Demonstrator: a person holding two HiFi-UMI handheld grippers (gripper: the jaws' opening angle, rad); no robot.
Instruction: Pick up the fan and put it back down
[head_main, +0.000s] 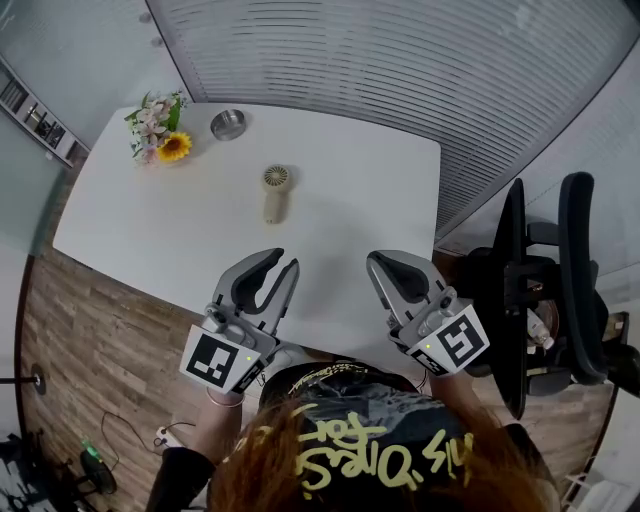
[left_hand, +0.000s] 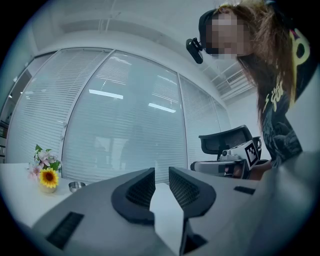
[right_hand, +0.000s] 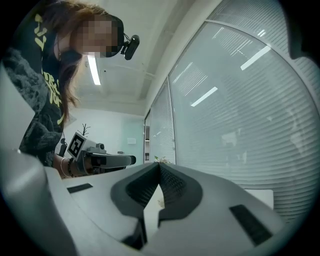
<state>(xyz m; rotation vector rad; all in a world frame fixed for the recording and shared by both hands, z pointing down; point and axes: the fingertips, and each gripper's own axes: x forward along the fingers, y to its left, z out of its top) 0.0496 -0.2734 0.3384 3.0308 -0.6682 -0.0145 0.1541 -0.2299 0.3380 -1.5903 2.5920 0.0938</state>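
Note:
A small beige hand-held fan (head_main: 275, 191) lies flat in the middle of the white table (head_main: 130, 220), round head pointing away from me. Both grippers hover over the near table edge, well short of the fan. My left gripper (head_main: 285, 260) sits to the fan's near side with its jaws a little apart and nothing between them; the left gripper view (left_hand: 161, 170) shows the same gap. My right gripper (head_main: 373, 259) is off to the fan's near right, its tips meeting and empty (right_hand: 159, 165). The jaws hide the fan in both gripper views.
A bunch of flowers with a sunflower (head_main: 160, 131) and a small metal bowl (head_main: 228, 124) stand at the table's far left. A black office chair (head_main: 540, 290) is just past the right edge. A wall of window blinds (head_main: 400, 60) runs behind the table.

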